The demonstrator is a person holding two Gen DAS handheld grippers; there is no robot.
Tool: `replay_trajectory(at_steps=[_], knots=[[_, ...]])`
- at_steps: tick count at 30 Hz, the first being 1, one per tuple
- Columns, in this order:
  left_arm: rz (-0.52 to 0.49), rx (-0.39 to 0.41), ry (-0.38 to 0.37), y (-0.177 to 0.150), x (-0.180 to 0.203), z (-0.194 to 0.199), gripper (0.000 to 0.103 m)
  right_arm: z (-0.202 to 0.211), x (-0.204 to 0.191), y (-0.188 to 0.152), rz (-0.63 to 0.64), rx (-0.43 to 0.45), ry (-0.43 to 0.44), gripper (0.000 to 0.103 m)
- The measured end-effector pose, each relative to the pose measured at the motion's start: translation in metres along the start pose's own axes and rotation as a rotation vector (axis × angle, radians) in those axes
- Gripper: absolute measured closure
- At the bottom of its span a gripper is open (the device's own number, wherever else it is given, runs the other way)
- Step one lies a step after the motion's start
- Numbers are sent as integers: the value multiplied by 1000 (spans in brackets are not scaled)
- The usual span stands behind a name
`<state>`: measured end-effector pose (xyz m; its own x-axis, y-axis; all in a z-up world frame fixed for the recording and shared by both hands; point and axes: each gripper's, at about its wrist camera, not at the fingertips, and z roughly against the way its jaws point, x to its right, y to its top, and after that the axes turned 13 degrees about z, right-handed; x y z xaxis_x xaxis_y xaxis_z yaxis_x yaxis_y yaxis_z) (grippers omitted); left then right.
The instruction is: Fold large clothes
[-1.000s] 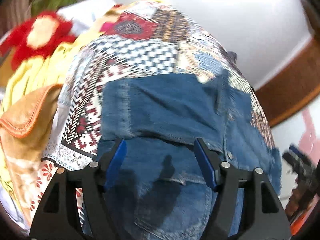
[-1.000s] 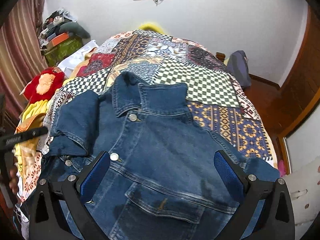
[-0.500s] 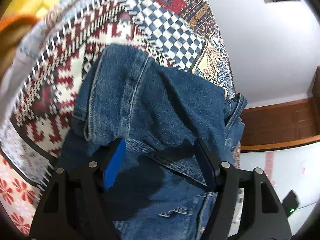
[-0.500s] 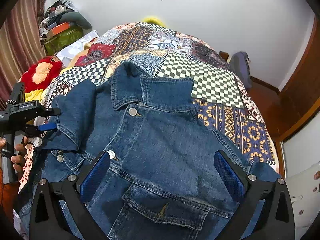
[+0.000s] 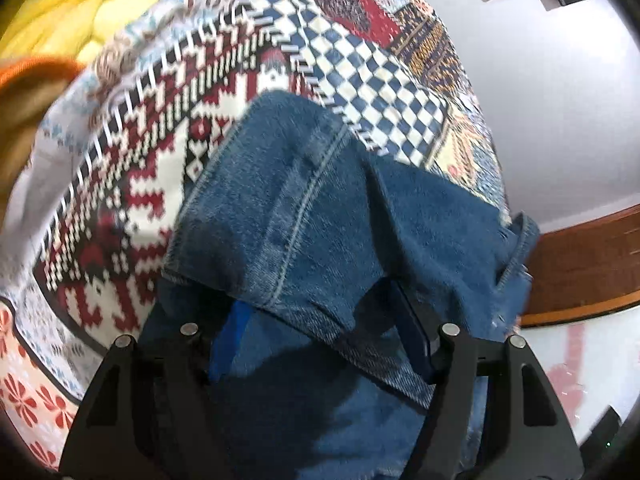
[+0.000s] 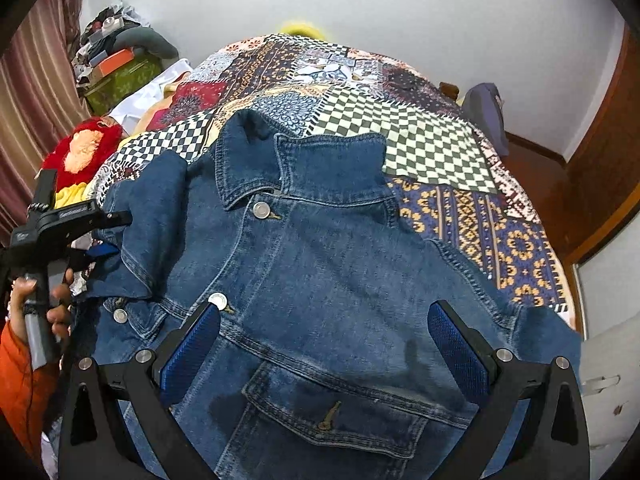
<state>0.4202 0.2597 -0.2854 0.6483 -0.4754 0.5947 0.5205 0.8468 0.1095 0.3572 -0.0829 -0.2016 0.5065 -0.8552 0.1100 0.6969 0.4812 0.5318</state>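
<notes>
Left wrist view: the denim jacket [image 5: 320, 216] lies on the patchwork bedspread [image 5: 168, 152]. The left gripper [image 5: 320, 332] is low over the folded sleeve [image 5: 288, 208], and the sleeve's cuff edge sits between its 2 fingers. The jaws are closing, but the pads do not look pressed on the cloth yet. The picture is a bit blurry. What could go wrong here: the denim is thick and stiff, so the fingers may catch only the top layer, or only the hem. Then the sleeve could slip out or flop back open when it is lifted. The fingers might also pinch the bedspread under the sleeve and drag it along.

Right wrist view: here the whole front of the denim jacket [image 6: 320, 280] shows, buttoned, with its collar [image 6: 304, 168] toward the wall. The right gripper [image 6: 324, 344] hangs over the chest part above the pocket [image 6: 332, 412], spread wide and holding nothing. If it does not hold the body down, I think a pull on the sleeve could slide the whole jacket.

This view shows things the left one cannot: the hand [image 6: 40, 312] with an orange sleeve holding the left gripper [image 6: 100, 236] at the jacket's side, the collar and buttons, and the other sleeve lying unfolded. The left view alone shows how the cuff sits between the fingers.
</notes>
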Motion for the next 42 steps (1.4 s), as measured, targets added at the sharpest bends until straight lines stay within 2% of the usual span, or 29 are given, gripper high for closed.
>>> replay_trajectory(at_steps=[1,2,4,5,8,10,13,16,18,20,24,28,32,35,38,42], knots=[[-27,35,34,-1,5,1,52,2,1,0,1,2,-5,0],[-80,93,102,-1,13,3,71,3,3,-1,0,3,-8,0],[-185,187,203,-6,27,9,81,7,8,-2,-5,8,-13,0],[-232,240,215,-11,37,18,85,9,10,-2,-7,11,-16,0],[-317,329,198,-20,60,44,87,16,19,-5,-13,27,-37,0],[-369,389,158,-27,82,67,87,20,26,-6,-21,36,-55,0],[-478,474,63,-44,128,104,87,27,39,-8,-47,51,-68,0],[-557,486,-37,-63,166,127,87,36,55,-12,-93,71,-55,0],[-621,471,-96,-81,193,137,87,45,67,-15,-122,87,-52,0],[-691,418,-152,-102,219,136,87,55,78,-19,-147,107,-67,0],[-788,299,-192,-141,247,113,88,75,98,-29,-194,139,-96,0],[-896,178,-129,-187,251,67,88,84,116,-42,-225,137,-108,0],[-958,12,-64,-227,230,15,88,82,124,-58,-237,102,-118,0],[-1001,-62,-12,-251,216,-8,87,78,126,-67,-243,81,-123,0],[-1055,-107,33,-272,204,-24,87,73,126,-73,-250,67,-110,0],[-1106,-115,71,-283,198,-22,87,61,121,-75,-246,41,-68,0]])
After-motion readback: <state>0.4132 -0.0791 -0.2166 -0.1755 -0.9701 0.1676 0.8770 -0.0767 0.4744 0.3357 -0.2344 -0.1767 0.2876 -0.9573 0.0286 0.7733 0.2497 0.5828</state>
